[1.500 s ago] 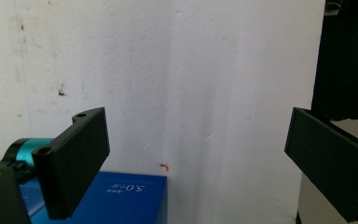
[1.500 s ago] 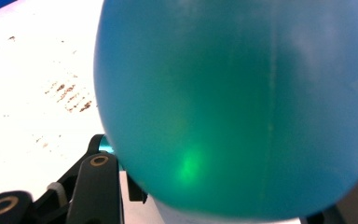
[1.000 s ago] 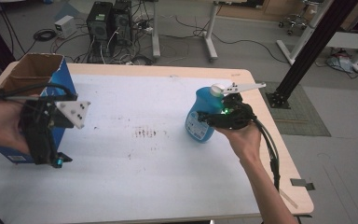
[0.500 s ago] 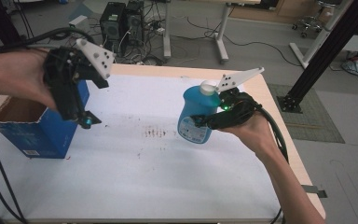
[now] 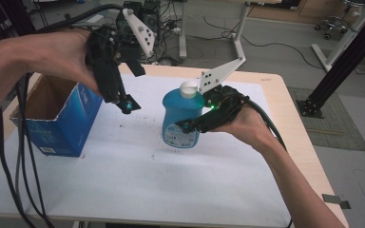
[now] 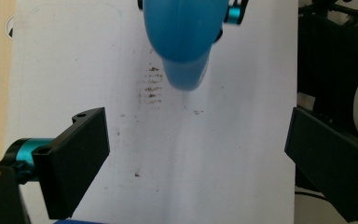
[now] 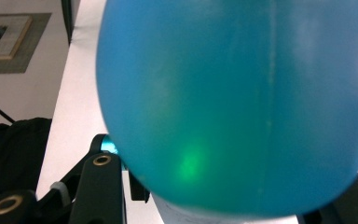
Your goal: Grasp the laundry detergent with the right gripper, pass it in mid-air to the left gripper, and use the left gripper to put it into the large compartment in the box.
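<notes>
My table (image 5: 138,190) takes up most of the high view, its white top marked with a patch of dark smudges (image 6: 153,86) near the middle. On its left side stands the blue cardboard box (image 5: 59,116), top open and upright. Right of the box, near the table's centre, I have the blue bottle (image 5: 180,118) with its white cap (image 5: 188,88) uppermost (I can't tell whether its base rests on the surface or hangs just clear). My right gripper (image 5: 197,124) comes in from the right and is clamped on the bottle's lower body, jaws on either side; in the right gripper view the blue body bulges between them with a green glow on it. My left gripper (image 5: 123,102) hangs in the air between box and bottle, nose pointing down, jaws spread wide with nothing between them.
</notes>
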{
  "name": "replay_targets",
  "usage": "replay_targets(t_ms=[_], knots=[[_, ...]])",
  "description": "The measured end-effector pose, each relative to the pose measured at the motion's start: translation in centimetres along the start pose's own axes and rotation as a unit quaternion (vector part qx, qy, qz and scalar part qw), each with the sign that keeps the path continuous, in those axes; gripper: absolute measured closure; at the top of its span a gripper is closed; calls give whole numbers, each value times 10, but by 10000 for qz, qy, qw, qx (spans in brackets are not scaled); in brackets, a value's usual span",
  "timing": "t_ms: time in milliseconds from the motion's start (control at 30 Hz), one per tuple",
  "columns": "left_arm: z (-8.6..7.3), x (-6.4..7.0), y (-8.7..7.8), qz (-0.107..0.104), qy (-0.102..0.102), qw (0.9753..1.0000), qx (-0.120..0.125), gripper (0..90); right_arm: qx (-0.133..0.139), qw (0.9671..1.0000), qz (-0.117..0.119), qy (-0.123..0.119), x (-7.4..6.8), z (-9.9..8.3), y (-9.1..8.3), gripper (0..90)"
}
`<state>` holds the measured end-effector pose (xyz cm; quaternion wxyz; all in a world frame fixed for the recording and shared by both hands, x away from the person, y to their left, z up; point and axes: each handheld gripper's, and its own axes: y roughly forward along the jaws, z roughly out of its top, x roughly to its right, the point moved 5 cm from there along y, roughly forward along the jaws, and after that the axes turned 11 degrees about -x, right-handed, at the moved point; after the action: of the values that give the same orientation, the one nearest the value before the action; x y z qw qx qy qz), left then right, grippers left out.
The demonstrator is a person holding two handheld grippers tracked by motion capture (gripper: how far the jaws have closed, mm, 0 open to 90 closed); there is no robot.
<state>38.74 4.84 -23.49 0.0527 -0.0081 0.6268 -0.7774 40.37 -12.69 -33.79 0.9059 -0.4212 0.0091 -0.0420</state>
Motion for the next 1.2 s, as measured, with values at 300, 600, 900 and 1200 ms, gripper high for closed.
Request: replay_targets(t_ms=[300, 600, 900, 1200], knots=[[7, 1, 8, -7, -46, 9998, -184, 64, -5, 9997, 209, -159, -4, 11, 25, 474], [21, 2, 26, -1, 30, 9995, -324, 64, -20, 9989, 347, -321, -10, 21, 35, 475], [35, 3, 44, -64, 28, 9993, -355, 85, -77, 9991, 267, -324, -11, 21, 33, 474], [40, 5, 53, -93, 47, 9990, -427, 86, -95, 9990, 256, -350, -13, 21, 34, 472]])
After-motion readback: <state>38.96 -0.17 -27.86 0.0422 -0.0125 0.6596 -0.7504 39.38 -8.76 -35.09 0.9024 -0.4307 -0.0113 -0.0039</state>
